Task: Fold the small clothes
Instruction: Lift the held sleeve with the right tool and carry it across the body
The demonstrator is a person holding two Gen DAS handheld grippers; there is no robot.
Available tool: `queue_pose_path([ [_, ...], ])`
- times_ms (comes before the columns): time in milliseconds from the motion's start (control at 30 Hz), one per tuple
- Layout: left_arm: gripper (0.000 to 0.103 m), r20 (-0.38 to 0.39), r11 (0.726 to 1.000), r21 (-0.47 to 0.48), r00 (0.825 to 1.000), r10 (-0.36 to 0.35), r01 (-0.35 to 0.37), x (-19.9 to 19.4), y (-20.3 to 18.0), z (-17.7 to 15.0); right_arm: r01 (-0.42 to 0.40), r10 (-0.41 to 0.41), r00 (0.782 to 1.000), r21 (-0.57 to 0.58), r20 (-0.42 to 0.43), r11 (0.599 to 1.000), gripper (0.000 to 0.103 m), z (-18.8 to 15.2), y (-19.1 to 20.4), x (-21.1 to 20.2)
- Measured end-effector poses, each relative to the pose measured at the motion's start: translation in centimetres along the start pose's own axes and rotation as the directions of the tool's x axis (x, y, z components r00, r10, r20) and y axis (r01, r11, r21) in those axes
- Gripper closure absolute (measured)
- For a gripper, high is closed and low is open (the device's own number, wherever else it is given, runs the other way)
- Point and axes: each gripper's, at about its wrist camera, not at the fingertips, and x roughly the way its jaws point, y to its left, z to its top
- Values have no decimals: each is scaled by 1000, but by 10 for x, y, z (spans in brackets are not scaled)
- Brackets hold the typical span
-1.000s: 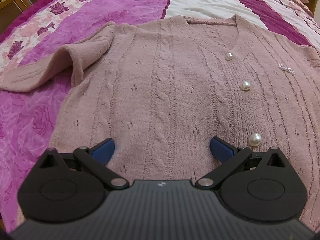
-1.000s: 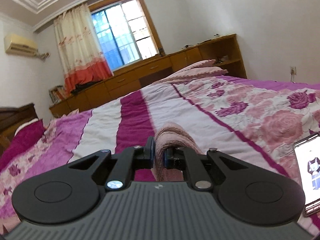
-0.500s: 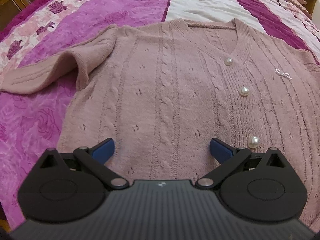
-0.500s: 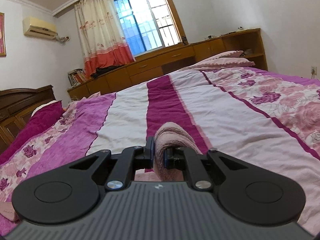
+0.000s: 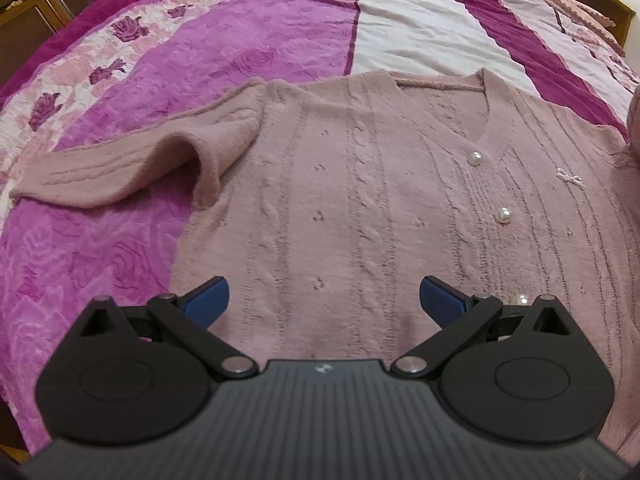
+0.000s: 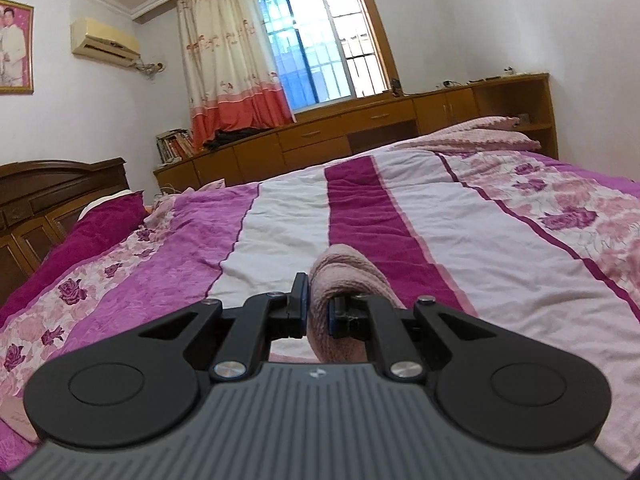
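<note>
While left gripper point(image 5: 323, 300) fingers spread above cardigan point(image 5: 360, 208) | right gripper point(image 6: 318, 312) pinches sleeve point(image 6: 344, 280)

— What do your tools look like from up close?
— Your left gripper point(image 5: 323, 300) has a dark grey ribbed body with a small pale logo at its front edge, two round black housings, black link arms on silver pivot screws, and blue pads point(image 5: 209, 301) on the fingers
— And the other?
— Your right gripper point(image 6: 318, 312) is the same build: grey ribbed body, black discs, silver screws, black fingers point(image 6: 298, 304) with a blue edge
</note>
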Motion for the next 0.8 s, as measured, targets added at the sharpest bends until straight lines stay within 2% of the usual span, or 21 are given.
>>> queue_pose_path([
  [233,0,-3,1000,-22,1000,6,-6,-3,18,-1,-24,24,999,-19,-22,1000,93,-6,43,16],
  [800,0,-5,998,-63,1000,27,-28,-1,49,3,-107,100,988,-59,-116,993,93,-47,130,67],
])
